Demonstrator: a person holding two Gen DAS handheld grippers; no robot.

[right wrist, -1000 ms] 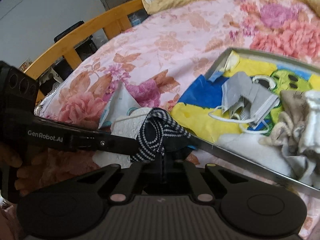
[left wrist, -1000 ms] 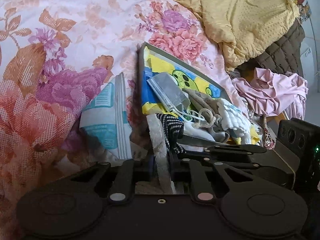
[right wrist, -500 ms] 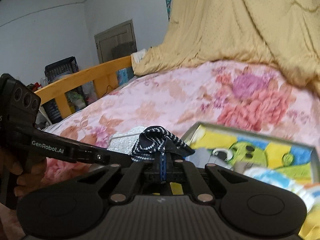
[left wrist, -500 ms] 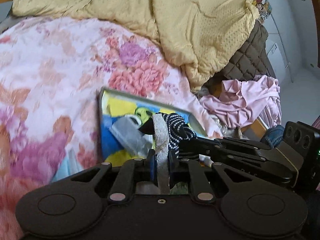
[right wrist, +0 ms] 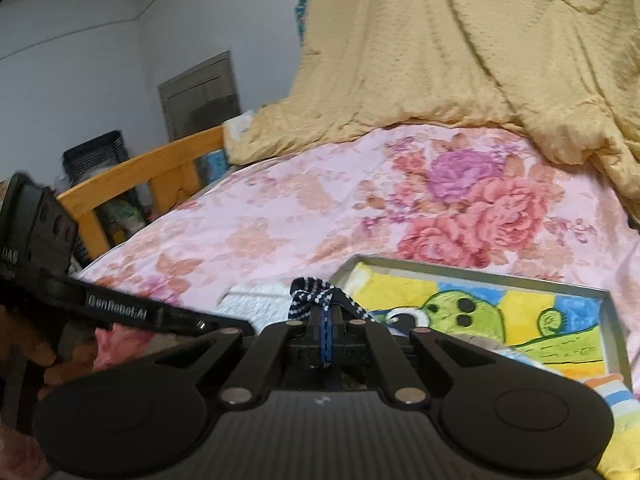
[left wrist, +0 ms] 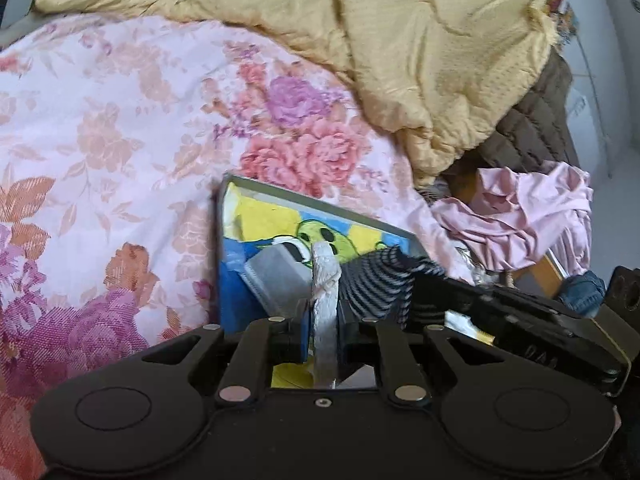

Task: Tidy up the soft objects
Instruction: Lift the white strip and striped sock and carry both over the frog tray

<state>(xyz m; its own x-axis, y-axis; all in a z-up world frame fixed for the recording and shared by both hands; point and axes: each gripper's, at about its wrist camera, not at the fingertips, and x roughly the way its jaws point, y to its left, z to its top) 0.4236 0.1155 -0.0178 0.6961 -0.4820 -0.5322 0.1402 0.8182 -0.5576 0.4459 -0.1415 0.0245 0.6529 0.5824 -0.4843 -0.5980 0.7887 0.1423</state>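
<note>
My left gripper (left wrist: 323,312) is shut on a white lace cloth (left wrist: 326,280) and holds it above the tray (left wrist: 320,204), a metal-rimmed tray with a yellow, blue and green cartoon picture. My right gripper (right wrist: 325,320) is shut on a navy cloth with white dots (right wrist: 316,294); it shows as a striped dark cloth in the left wrist view (left wrist: 380,280), right beside the lace. The white lace also shows left of my right gripper (right wrist: 256,296). A grey face mask (left wrist: 276,276) lies in the tray (right wrist: 472,276).
The tray rests on a pink floral bedspread (left wrist: 120,140). A yellow quilt (left wrist: 400,40) is heaped at the back. Pink clothes (left wrist: 520,212) and a brown quilted blanket (left wrist: 532,128) lie at the right. A wooden bed rail (right wrist: 140,176) runs at the left.
Both grippers have lifted with their cloths, away from the bedspread and up over the tray. The views tilted up toward the yellow quilt. Both stay shut.
</note>
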